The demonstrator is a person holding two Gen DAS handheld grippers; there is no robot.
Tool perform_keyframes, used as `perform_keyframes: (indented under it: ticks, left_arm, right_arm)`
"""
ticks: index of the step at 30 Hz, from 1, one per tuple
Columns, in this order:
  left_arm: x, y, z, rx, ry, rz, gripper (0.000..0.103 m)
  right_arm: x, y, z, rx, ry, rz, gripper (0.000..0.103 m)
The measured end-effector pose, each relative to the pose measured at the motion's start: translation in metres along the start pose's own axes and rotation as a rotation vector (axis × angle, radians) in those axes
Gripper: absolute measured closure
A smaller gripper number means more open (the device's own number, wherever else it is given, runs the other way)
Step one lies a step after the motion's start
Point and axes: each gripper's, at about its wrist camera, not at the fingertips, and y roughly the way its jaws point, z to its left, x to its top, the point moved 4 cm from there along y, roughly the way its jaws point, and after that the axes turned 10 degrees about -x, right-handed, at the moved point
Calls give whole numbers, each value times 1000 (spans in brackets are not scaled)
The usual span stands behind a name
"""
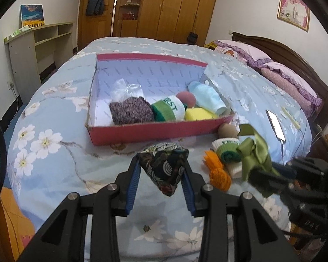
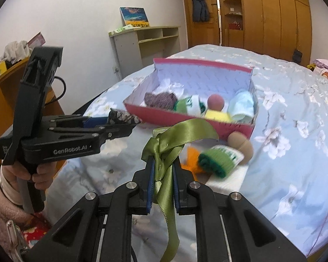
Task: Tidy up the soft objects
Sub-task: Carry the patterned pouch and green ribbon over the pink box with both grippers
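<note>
While the left claw (image 1: 161,170) is clamped on a dark patterned cloth pouch (image 1: 165,167) and holds it above the bed (image 1: 54,174), the right claw (image 2: 161,179) is closed on a green satin ribbon bow (image 2: 164,148), whose tail hangs down between the blue pads (image 2: 149,187). Both are lifted just in front of a red cardboard box (image 1: 146,132) lying on the floral bedspread. Inside the box, along its near wall, sit a purple knitted piece (image 1: 131,111), a rolled green-and-white sock (image 1: 168,109), a red ball (image 1: 185,99), a yellow sponge (image 1: 199,113) and a pale blue roll (image 1: 207,97). Outside it, near the right corner, lie a brown ball (image 1: 227,131), another green-and-white sock (image 1: 226,150) and an orange pompom (image 1: 218,172). A lit phone (image 1: 275,125) rests farther right on the bed.
</note>
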Motion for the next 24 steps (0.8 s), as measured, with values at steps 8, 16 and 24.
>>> perform_keyframes:
  ticks: [8,16,24]
  left_arm:
    - [29,5,-4,11,33,-20,65]
    - [58,17,-3,12,35,-40,65]
    - [79,36,-3,4,33,-45,65]
  right_arm:
    - [32,2,-19,-32,0,-43,88]
    - [62,17,-35,-62,6,-60,88]
    - [82,40,-47,-77,26,-58,88]
